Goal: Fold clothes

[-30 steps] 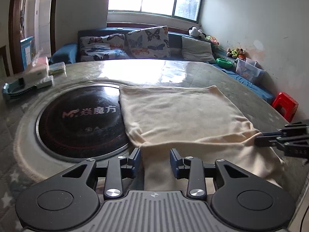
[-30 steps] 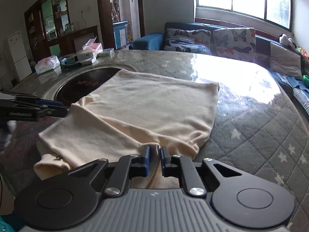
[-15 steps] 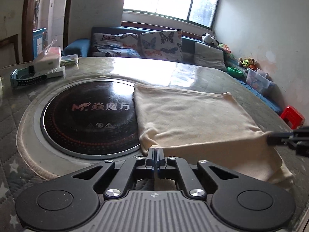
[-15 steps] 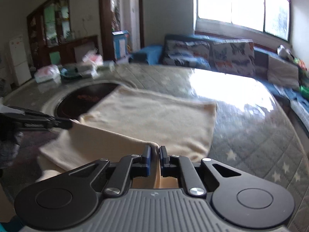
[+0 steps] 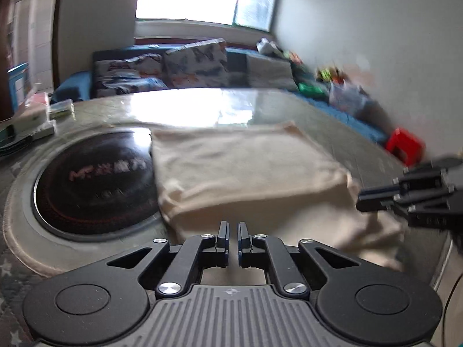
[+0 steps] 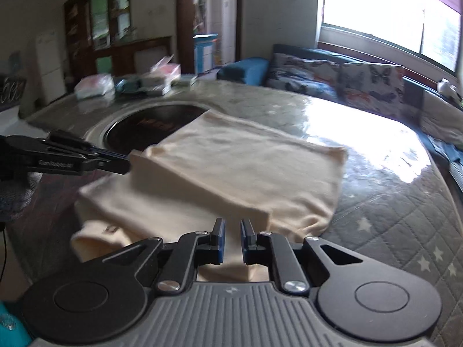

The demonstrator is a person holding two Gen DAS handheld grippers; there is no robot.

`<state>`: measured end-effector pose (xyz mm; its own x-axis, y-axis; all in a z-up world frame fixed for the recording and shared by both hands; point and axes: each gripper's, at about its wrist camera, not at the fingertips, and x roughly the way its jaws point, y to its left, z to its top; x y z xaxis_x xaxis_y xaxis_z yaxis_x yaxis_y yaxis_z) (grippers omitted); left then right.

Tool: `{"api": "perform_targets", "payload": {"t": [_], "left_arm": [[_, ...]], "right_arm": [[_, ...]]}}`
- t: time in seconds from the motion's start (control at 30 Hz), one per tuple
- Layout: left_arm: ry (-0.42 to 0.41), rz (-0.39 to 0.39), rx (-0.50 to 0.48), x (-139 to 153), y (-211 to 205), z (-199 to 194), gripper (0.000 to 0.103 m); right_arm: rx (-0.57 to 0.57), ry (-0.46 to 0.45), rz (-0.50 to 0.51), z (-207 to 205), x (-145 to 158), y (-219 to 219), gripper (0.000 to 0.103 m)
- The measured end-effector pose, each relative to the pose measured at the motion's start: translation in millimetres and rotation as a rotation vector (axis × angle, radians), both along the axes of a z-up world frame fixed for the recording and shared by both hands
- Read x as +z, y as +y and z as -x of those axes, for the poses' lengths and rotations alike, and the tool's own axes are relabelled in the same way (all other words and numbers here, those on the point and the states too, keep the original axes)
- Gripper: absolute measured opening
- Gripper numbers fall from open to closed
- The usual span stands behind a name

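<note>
A cream garment (image 5: 246, 167) lies on the round table, its near part folded over the far part; it also shows in the right wrist view (image 6: 240, 173). My left gripper (image 5: 233, 232) sits at the near fold, jaws slightly apart with nothing visibly between them. My right gripper (image 6: 232, 231) is at the fold's other corner, jaws parted and empty. Each gripper shows in the other's view: the right gripper (image 5: 376, 199) at the right, the left gripper (image 6: 115, 164) touching the raised fold corner.
A black round hotplate (image 5: 95, 179) is set into the table left of the garment. Tissue packs and boxes (image 6: 150, 81) stand at the table's far left. A sofa with butterfly cushions (image 5: 191, 63) lies behind. A red stool (image 5: 405, 144) stands at the right.
Both grippers carried the near edge of the garment forward over itself, then the jaws parted and let the cloth go. The frames now are motion blurred.
</note>
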<state>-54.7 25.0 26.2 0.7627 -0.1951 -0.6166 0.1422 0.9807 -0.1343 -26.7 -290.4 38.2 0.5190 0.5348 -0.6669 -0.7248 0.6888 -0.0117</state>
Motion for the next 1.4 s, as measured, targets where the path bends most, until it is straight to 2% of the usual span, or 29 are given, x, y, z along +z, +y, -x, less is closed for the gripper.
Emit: {"api": "perform_targets", "payload": {"t": [0.07,0.2,0.27,0.37,0.5,0.63,0.73,0.87,0.97,1.13,1.27,1.37,1.4], "left_arm": [[0.009,-0.018,-0.015,-6.0,-3.8,3.7,0.006],[-0.008,-0.042,-0.079,2.5,-3.2,18.6,0.009],[-0.022,-0.082,-0.132,4.8,-6.5,31.0,0.013],[-0.039,-0.146,-0.216,7.0,-12.9,50.7,0.015],[-0.075,-0.237,-0.318,5.3,-25.2,74.9,0.031],[-0.101,-0.313,-0.379,2.0,-33.9,85.5,0.034],[-0.115,-0.348,-0.397,-1.1,-40.0,85.4,0.034],[-0.138,-0.365,-0.415,-6.4,-49.3,78.5,0.035],[-0.15,-0.376,-0.433,-11.4,-55.8,73.8,0.035],[-0.148,-0.384,-0.433,-18.3,-58.0,66.3,0.035],[-0.161,-0.386,-0.436,-21.6,-58.4,60.0,0.035],[-0.176,-0.373,-0.441,-22.4,-59.4,55.9,0.034],[-0.18,-0.367,-0.441,-22.5,-59.6,54.6,0.029]], "right_arm": [[-0.003,0.025,0.022,0.8,-7.8,0.2,0.011],[0.0,0.024,0.024,8.4,-7.6,-7.1,0.013],[0.001,0.025,0.024,11.6,-7.6,-10.3,0.014],[0.017,0.003,0.052,17.1,-9.3,-8.5,0.014],[0.051,-0.025,0.03,20.6,1.7,0.2,0.014],[0.091,-0.018,0.004,18.6,2.1,15.5,0.014],[0.145,-0.005,0.031,21.4,-6.7,28.3,0.014],[0.196,-0.02,0.073,29.4,-7.0,35.7,0.014],[0.207,-0.032,0.05,28.4,2.2,38.7,0.015],[0.219,0.015,0.02,18.4,-2.9,48.6,0.018],[0.23,0.037,0.022,20.1,-5.4,44.6,0.018],[0.191,0.025,0.011,20.7,3.0,28.8,0.019],[0.179,0.022,0.01,20.8,4.9,24.0,0.02]]}}
